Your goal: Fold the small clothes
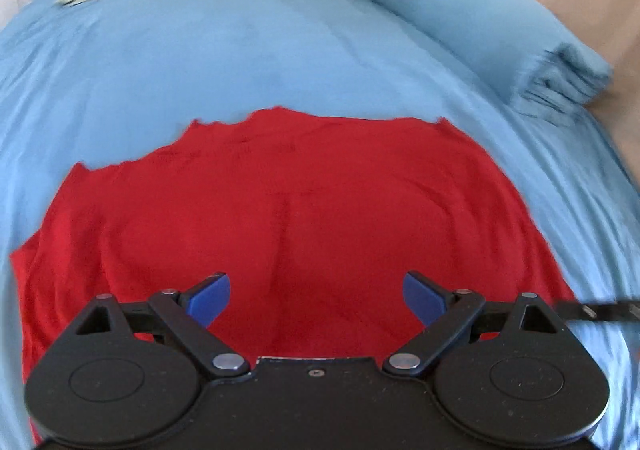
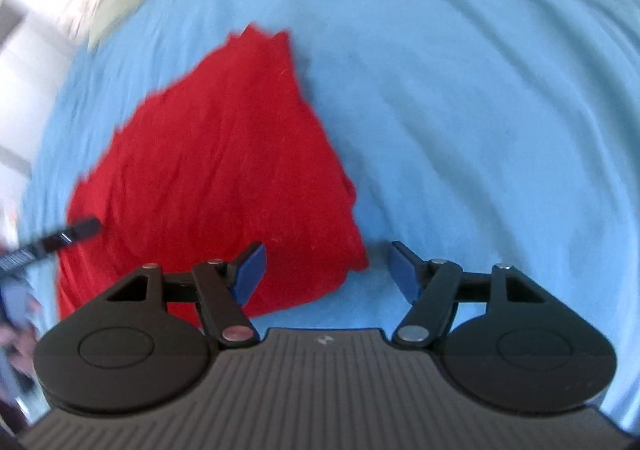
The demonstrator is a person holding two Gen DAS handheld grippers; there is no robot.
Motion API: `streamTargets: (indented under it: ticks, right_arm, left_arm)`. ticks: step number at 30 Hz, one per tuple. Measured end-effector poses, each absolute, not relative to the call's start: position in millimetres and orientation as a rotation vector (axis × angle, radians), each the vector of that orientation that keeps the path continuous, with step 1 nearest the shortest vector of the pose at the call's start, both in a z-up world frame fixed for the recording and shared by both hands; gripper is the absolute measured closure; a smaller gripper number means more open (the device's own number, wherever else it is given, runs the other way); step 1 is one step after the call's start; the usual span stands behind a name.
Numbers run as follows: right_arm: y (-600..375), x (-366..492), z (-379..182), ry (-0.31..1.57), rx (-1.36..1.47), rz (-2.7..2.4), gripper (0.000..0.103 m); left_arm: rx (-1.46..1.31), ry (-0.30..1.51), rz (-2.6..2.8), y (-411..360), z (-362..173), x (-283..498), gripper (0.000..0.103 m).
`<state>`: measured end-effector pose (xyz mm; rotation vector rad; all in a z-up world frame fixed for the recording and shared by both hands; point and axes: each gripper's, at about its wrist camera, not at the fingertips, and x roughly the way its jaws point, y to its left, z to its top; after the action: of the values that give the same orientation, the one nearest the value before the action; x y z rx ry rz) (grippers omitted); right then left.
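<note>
Left wrist: both tools [image 1: 316, 300] [image 2: 326, 270] spread wide, empty, over red garment [image 1: 280, 218]; folded blue blanket [image 1: 460, 18] beyond.

From my seat I find almost nothing legible. The right gripper's [image 2: 324, 270] ribbed grey body carries a small pale emblem at its top edge, toward 12 o'clock of the housing (too small for me to make out). At 9 o'clock in the right wrist view, a dark bar [image 2: 52, 240] bears white lettering, blurred past reading. The left wrist view shows me no text.
</note>
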<state>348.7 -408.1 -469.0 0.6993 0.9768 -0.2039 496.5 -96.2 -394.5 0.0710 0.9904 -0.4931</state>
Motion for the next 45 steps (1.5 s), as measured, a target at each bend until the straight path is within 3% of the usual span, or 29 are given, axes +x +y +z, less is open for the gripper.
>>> streamTargets:
  ticks: [9, 15, 17, 19, 24, 34, 38, 45]
  right_arm:
    - [-381.2, 337.7, -484.5, 0.846, 0.858, -0.277, 0.022]
    - [-393.3, 371.0, -491.6, 0.776, 0.937, -0.281, 0.032]
    - [-393.8, 377.0, -494.0, 0.77, 0.95, -0.296, 0.041]
    - [-394.0, 383.4, -495.0, 0.775, 0.957, -0.29, 0.075]
    - [-382.3, 390.6, -463.6, 0.722, 0.921, -0.23, 0.075]
    - [-269.4, 480.7, -383.5, 0.669, 0.794, 0.24, 0.076]
    - [-192.7, 511.1, -390.5, 0.745, 0.727, 0.44, 0.076]
    - [-97.2, 526.3, -455.8, 0.97, 0.505, 0.564, 0.076]
  left_arm:
    - [0.07, 0.995, -0.379, -104.6, -410.7, 507.6, 0.008]
    - [-0.01, 0.996, -0.275, -91.8, -417.9, 530.8, 0.008]
    - [0.02, 1.026, -0.256, -94.1, -429.4, 537.7, 0.007]
    - [0.085, 1.018, -0.266, -101.7, -432.8, 537.9, 0.005]
    - [0.054, 1.043, -0.256, -92.4, -418.1, 540.1, 0.009]
    - [-0.021, 1.014, -0.132, 15.4, -379.6, 524.0, 0.009]
    - [-0.014, 0.992, -0.043, 62.6, -376.4, 504.2, 0.009]
    - [-0.013, 1.034, 0.045, 115.1, -397.1, 468.9, 0.009]
